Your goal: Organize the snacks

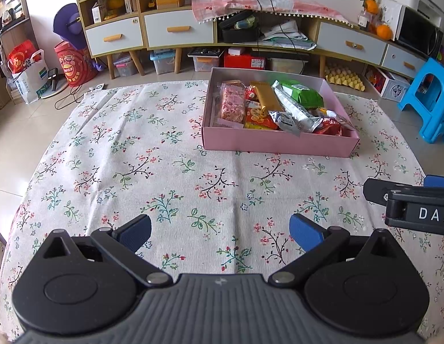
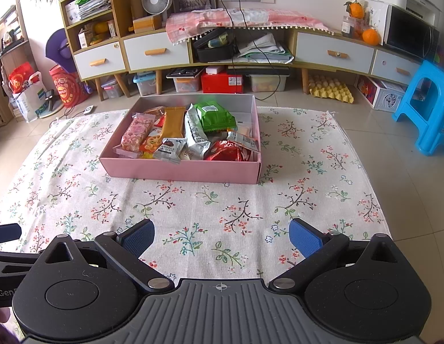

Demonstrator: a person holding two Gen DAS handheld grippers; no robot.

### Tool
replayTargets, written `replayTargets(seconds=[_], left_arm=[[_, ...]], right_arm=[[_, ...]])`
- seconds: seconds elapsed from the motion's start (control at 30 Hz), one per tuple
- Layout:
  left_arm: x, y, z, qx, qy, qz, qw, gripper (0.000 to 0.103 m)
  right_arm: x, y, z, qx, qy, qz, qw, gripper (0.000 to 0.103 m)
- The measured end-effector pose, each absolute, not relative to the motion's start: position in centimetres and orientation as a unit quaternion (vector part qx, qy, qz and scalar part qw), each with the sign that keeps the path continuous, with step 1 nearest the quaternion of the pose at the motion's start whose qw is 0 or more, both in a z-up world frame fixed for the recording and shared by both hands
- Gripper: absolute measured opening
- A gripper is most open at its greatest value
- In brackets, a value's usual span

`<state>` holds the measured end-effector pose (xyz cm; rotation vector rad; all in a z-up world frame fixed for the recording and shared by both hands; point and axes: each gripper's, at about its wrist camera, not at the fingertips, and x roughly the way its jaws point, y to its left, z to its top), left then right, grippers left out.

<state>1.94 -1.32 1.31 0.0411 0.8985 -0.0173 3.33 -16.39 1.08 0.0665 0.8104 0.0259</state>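
Blue-padded jaws of both grippers stand wide and empty in the foreground, hovering over a floral cloth (image 2: 193, 200) that covers the counter. From the right wrist view, the right gripper (image 2: 222, 236) faces a pink box (image 2: 179, 170) almost head-on, with bare cloth between the two. From the left wrist view, the left gripper (image 1: 220, 230) sits further left, so the box lies ahead and to its right, well apart.

Snacks fill the box loosely: a pink bar (image 2: 136, 132) along the left wall, a gold pack (image 2: 173, 121) propped up behind the middle, a green pack (image 2: 214, 114) on top at the rear, a silver pack (image 2: 168, 149) near the front wall and a red foil pack (image 2: 227, 152) at the front right corner. No snack lies loose on the cloth, so the sorting appears largely done or must happen inside the box.

Risk comes from the pile itself. Wrappers overlap and lean on one another, so a grasp on one could drag a neighbour along or tip it over the low wall. Foil looks slick and crinkled, and wide jaws closing on it may slip off or pinch two packs at once. The light box could also slide on the cloth if pushed from the front. With the grippers side by side, reaching at once may make them collide.
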Motion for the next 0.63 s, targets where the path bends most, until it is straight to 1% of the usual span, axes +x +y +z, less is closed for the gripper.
replayTargets(seconds=[0.63], left_arm=[[2.03, -1.29, 1.28, 0.022, 0.435, -0.006, 0.9, 0.103]], right_arm=[[3.32, -16.34, 1.08, 0.032, 0.395, 0.012, 0.918, 0.101]])
